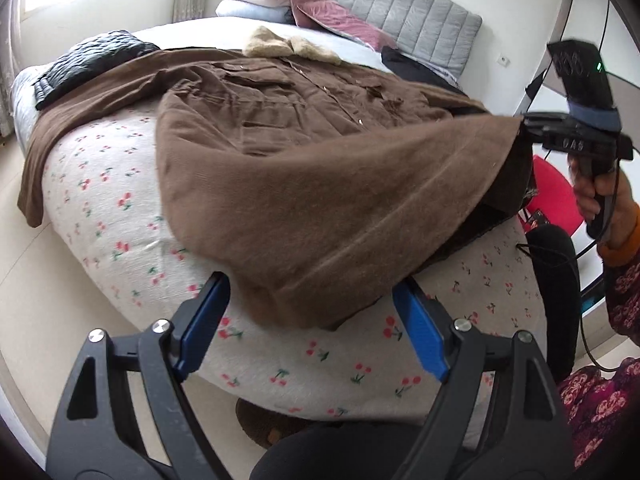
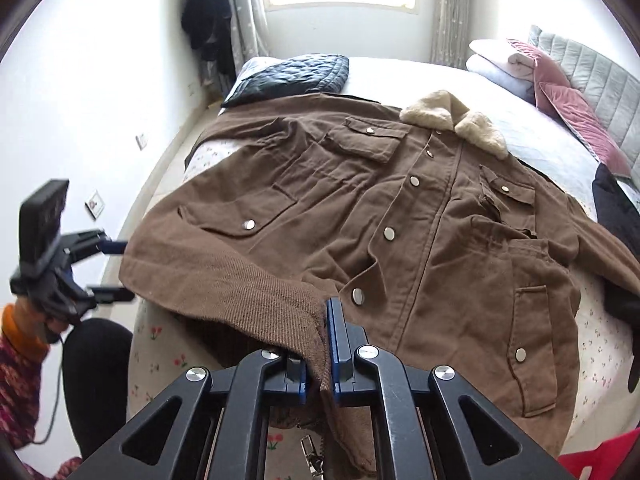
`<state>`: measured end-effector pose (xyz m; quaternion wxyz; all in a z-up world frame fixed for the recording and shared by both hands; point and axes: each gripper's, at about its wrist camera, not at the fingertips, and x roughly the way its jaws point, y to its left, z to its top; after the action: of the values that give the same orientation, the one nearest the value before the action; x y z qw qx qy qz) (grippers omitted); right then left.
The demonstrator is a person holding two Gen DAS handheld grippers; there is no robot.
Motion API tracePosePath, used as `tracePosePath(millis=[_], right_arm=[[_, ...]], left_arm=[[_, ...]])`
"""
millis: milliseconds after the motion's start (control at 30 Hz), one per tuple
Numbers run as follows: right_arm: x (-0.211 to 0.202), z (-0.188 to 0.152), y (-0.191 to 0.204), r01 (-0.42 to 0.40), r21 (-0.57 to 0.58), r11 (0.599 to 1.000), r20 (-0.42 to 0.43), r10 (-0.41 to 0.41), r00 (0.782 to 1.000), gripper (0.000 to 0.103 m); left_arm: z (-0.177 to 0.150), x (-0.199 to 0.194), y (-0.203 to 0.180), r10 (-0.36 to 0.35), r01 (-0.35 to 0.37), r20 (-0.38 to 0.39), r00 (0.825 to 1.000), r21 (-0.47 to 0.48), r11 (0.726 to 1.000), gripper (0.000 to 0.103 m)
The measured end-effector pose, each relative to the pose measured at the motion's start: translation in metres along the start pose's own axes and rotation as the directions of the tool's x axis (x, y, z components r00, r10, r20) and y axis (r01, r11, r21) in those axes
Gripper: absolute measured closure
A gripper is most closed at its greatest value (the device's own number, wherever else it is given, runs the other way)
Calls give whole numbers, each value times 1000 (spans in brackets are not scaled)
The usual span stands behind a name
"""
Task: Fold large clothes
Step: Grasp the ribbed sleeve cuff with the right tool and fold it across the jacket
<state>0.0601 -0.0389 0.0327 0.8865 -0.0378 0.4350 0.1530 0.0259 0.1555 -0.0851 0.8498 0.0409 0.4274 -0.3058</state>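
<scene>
Brown jacket (image 2: 400, 216) spread front-up on bed (image 1: 120, 184); right gripper (image 2: 326, 344) clamped tight on its ribbed hem (image 2: 256, 284), lifting it; left gripper (image 1: 308, 332) wide apart, empty, near hem.

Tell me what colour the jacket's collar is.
Cream, a fuzzy fleece collar on the brown jacket; clearest in the right wrist view.

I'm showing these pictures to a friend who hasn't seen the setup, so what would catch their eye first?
A big brown jacket with a fluffy cream collar lies spread, buttons up, across the bed. The right gripper is shut on its ribbed hem at the near edge, while the left gripper is open near the hem's other end. Pink pillows sit by the grey headboard.
</scene>
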Motion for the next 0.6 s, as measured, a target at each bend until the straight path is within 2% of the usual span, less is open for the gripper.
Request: tracePosePath(millis=[67, 100, 233, 333, 467, 533, 567, 600], right_arm=[[0, 2, -3, 2, 9, 1000, 6, -2, 1000, 96], [-1, 3, -5, 4, 15, 1000, 11, -4, 1000, 96], [-8, 9, -14, -5, 54, 999, 34, 3, 999, 96], [-12, 19, -19, -4, 72, 997, 54, 0, 999, 96], [-13, 30, -24, 9, 73, 997, 74, -14, 997, 96], [-12, 32, -26, 6, 82, 997, 75, -13, 997, 96], [-10, 32, -28, 0, 89, 996, 74, -6, 997, 96], [-9, 32, -30, -5, 94, 996, 73, -2, 997, 96]], left_arm=[[3, 4, -1, 49, -49, -14, 999, 1, 999, 20], [4, 3, 1, 52, -52, -8, 999, -9, 999, 20], [11, -2, 15, 74, -71, 33, 997, -97, 993, 20], [18, 6, 25, 97, -93, 17, 995, -166, 982, 20], [24, 16, 25, 150, -153, -29, 988, -146, 977, 20], [26, 22, 23, 161, -165, -47, 986, -123, 979, 30], [26, 25, 22, 153, -159, -60, 986, -113, 981, 52], [26, 27, 22, 145, -153, -79, 986, -109, 982, 82]])
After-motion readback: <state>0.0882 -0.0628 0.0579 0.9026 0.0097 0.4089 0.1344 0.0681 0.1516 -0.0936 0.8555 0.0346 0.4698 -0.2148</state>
